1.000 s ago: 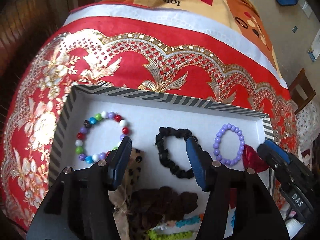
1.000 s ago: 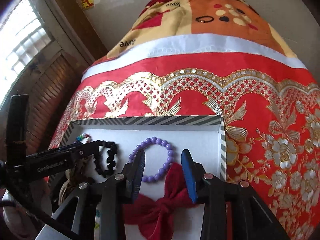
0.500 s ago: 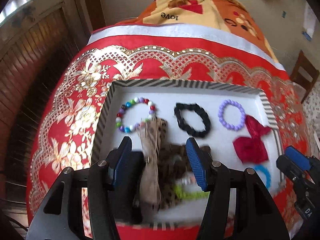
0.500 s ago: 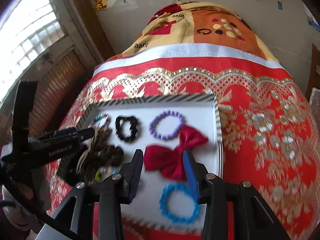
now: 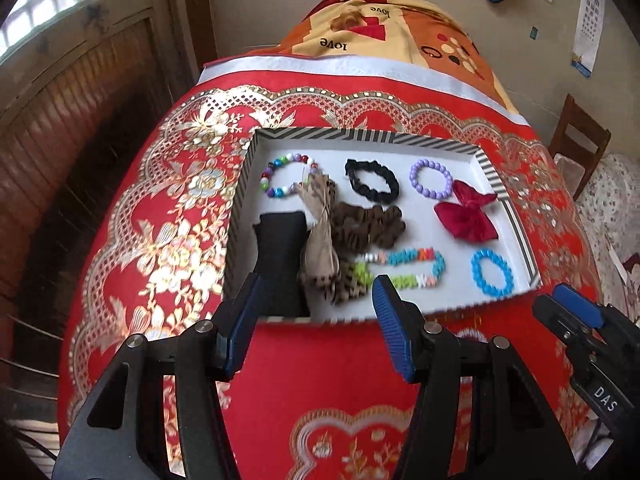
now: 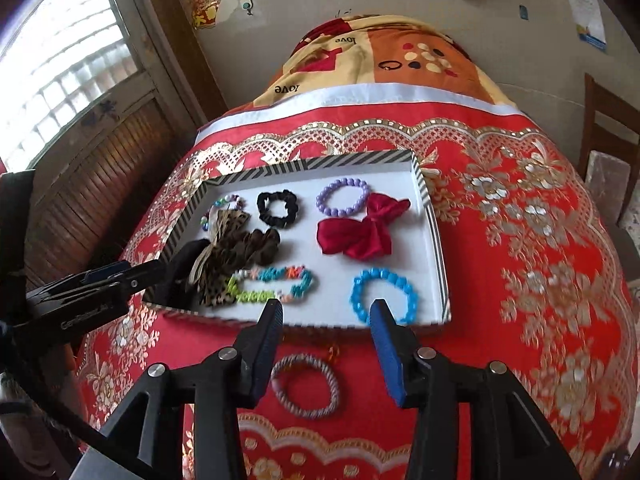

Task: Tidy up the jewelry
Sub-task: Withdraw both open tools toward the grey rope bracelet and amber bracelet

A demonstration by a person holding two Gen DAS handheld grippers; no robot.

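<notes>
Jewelry mostly fills the striped tray (image 6: 434, 240); one striped bangle (image 6: 306, 386) waits lower centre between the right gripper (image 6: 326, 316)'s spread, empty jaws.

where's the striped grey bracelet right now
In the right wrist view, the striped grey bracelet lies on the red tablecloth, outside the tray, beside its near edge, between the right gripper fingers.

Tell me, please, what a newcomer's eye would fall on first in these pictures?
Probably the striped-rim tray on the red and gold cloth, with a dark red bow near its right side and a bright blue bracelet in its near right corner. Next, the grey braided bracelet lying alone on the cloth outside the tray, just beyond the open right claw.
</notes>
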